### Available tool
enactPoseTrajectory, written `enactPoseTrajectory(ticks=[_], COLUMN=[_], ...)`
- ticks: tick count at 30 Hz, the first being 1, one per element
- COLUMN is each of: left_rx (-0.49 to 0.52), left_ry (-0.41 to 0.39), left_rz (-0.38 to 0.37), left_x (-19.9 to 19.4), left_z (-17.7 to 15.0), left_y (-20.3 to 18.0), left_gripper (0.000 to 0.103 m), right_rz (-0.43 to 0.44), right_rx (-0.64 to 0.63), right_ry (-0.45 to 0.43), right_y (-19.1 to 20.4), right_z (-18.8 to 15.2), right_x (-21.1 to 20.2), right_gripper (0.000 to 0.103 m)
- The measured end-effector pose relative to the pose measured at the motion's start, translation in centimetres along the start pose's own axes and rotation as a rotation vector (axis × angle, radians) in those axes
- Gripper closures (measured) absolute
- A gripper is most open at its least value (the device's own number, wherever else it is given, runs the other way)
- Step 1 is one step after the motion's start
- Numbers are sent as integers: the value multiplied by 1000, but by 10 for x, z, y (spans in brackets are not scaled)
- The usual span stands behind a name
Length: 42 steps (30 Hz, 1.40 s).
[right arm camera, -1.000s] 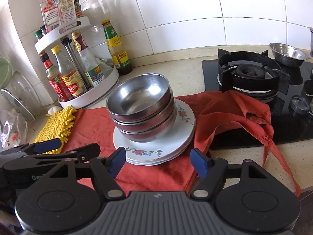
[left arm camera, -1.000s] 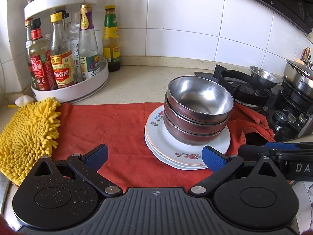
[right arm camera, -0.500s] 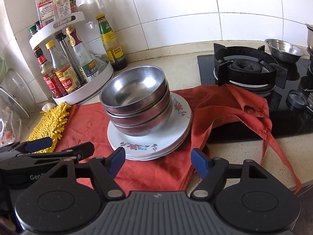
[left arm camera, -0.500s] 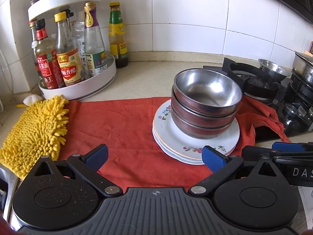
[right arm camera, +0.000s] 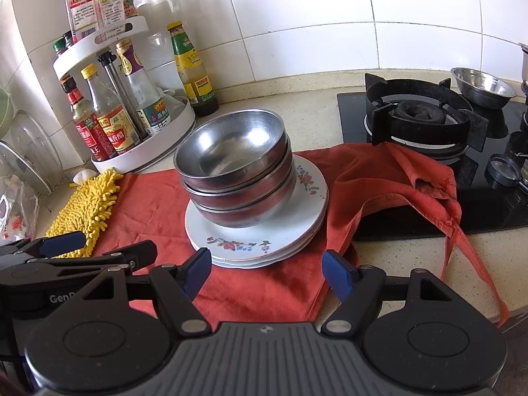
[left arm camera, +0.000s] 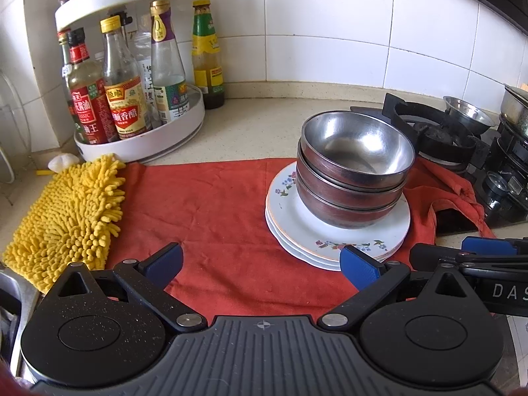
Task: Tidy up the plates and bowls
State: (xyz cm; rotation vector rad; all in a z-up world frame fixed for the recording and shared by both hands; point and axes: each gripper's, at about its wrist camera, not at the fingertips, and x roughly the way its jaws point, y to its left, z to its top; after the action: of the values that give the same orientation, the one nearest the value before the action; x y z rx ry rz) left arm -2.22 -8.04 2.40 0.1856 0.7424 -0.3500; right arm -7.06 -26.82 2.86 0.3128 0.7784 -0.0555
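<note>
Three steel bowls (left arm camera: 354,168) (right arm camera: 234,171) sit nested on a stack of white floral plates (left arm camera: 287,217) (right arm camera: 260,241), which lies on a red cloth (left arm camera: 211,204) (right arm camera: 158,204). My left gripper (left arm camera: 260,264) hangs open near the front of the cloth, left of the plates, with nothing between its blue pads. Its right pad (left arm camera: 358,265) overlaps the plates' near rim in the picture. My right gripper (right arm camera: 267,272) is open just in front of the plates, empty. Each gripper shows at the edge of the other's view: the right gripper (left arm camera: 475,250) and the left gripper (right arm camera: 99,250).
A white two-tier rack of sauce bottles (left arm camera: 132,112) (right arm camera: 132,125) stands at the back left. A yellow chenille mitt (left arm camera: 66,214) (right arm camera: 89,211) lies left of the cloth. A black gas hob (right arm camera: 425,122) (left arm camera: 439,132) sits right, with a small steel bowl (right arm camera: 483,87) behind it.
The left wrist view has swung a little, so the bowls and plates sit further right and lower in it. The stack and both grippers' openings are unchanged.
</note>
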Motion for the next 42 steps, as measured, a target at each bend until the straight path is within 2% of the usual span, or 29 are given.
enactPoseTrajectory(ticks=[7, 20, 27, 36, 42], left_rx=[-5, -11, 4, 57, 63], left_ry=[-22, -14, -15, -53, -41], left_rz=[16, 8, 4, 9, -3], left_x=[-4, -1, 1, -1, 1], left_z=[1, 1, 2, 2, 2], left_y=[0, -1, -6, -14, -14], left_gripper=[0, 0, 0, 0, 1], right_rz=[10, 10, 2, -10, -21], right_rx=[-9, 0, 8, 11, 13], right_ry=[-8, -4, -4, -3, 0], right_y=[1, -4, -9, -12, -13], right_z=[3, 3, 3, 2, 0], right_x=[0, 1, 1, -2, -2], right_gripper=[31, 31, 31, 31, 31])
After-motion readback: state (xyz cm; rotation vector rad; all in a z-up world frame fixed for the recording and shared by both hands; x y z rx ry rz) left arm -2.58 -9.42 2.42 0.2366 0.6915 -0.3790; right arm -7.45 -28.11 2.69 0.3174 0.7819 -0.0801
